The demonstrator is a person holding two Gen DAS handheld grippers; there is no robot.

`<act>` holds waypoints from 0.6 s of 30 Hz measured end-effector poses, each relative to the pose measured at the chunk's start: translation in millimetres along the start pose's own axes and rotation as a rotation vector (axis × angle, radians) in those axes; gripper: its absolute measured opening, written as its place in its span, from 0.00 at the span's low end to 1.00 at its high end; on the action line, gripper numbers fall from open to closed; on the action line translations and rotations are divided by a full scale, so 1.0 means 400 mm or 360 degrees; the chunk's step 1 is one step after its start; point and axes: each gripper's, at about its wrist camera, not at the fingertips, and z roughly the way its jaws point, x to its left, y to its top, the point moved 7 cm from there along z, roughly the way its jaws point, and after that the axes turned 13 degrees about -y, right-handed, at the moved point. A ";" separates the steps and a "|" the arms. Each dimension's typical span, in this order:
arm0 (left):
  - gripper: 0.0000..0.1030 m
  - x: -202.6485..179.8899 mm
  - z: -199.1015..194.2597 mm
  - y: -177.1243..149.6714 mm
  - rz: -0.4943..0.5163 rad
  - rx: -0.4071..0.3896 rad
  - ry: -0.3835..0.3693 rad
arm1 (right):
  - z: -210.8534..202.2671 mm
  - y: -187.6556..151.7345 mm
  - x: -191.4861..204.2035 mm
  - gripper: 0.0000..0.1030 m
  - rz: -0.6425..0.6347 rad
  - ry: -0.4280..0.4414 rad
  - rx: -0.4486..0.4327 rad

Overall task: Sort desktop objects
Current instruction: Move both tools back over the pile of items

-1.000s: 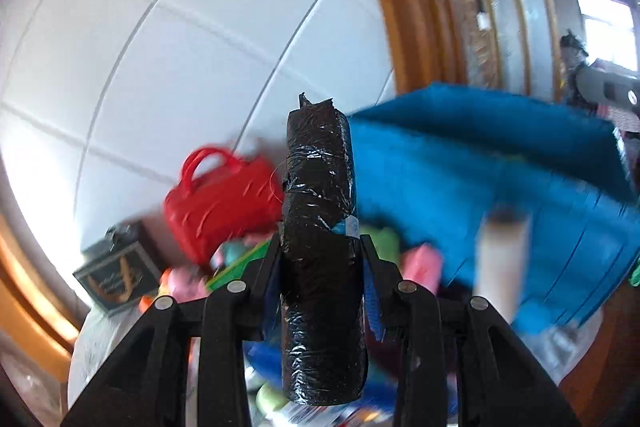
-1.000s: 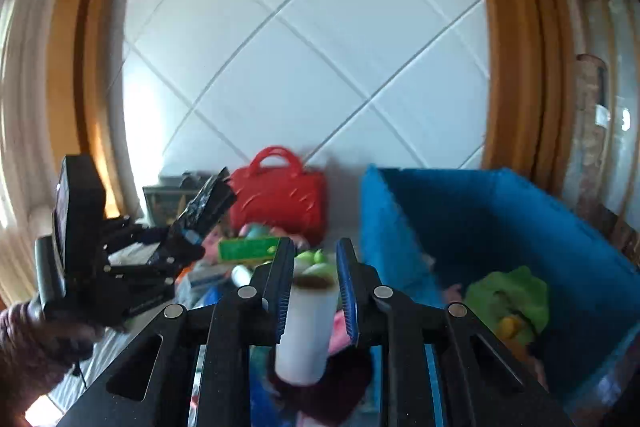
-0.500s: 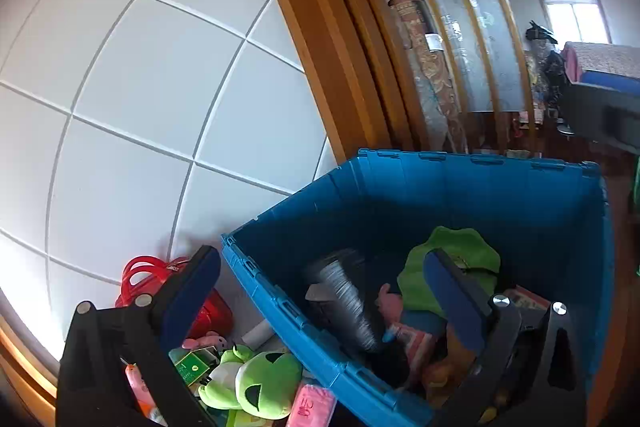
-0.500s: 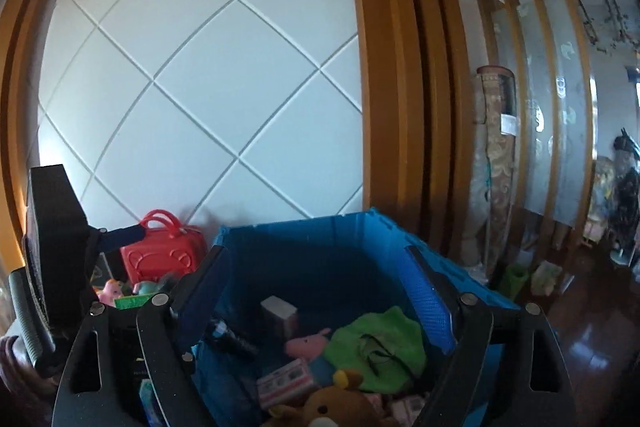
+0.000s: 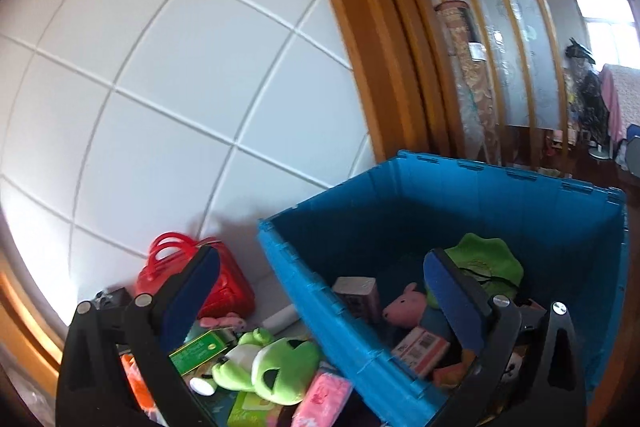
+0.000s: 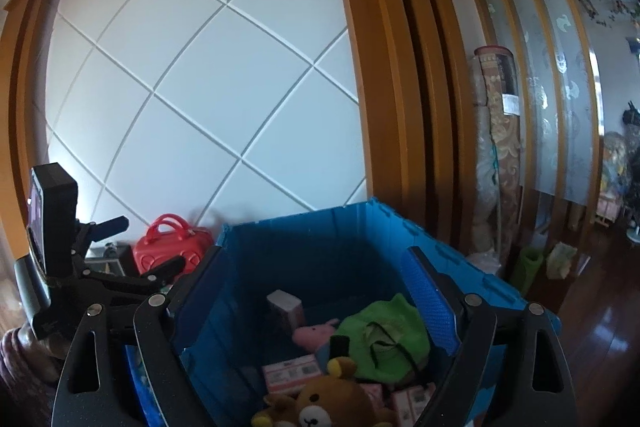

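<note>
Tabletop (mostly hidden): blue crate (image 5: 320,291), red handbag (image 5: 224,287), green frog plush (image 5: 276,367)

White padded wall panel (image 6: 208,99) w/ diagonal grooves filled the back, set in an orange-brown wood frame (image 6: 384,75). To its right stood a slatted wood partition (image 6: 532,75) w/ frosted patterned glass, a rolled carpet (image 6: 496,131) leaning upright against it. Dark glossy wood floor (image 6: 600,315) lay beyond. A bright window (image 5: 608,27) lit the far rm.

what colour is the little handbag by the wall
Red; the handbag shows best in the right wrist view, left of the blue bin.
</note>
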 end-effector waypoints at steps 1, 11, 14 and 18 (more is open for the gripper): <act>1.00 0.024 -0.020 -0.012 -0.0019 -0.0005 0.0038 | -0.002 -0.003 0.004 0.90 0.0001 0.0012 -0.0007; 1.00 0.272 -0.218 -0.215 -0.0161 0.0013 0.0384 | -0.061 -0.046 0.197 0.91 -0.0087 0.0314 -0.0031; 1.00 0.346 -0.264 -0.301 -0.0234 0.0050 0.0416 | -0.091 -0.077 0.295 0.91 -0.0140 0.0419 -0.0041; 1.00 0.426 -0.327 -0.417 -0.0251 0.0112 0.0456 | -0.122 -0.159 0.451 0.91 -0.0248 0.0581 0.0024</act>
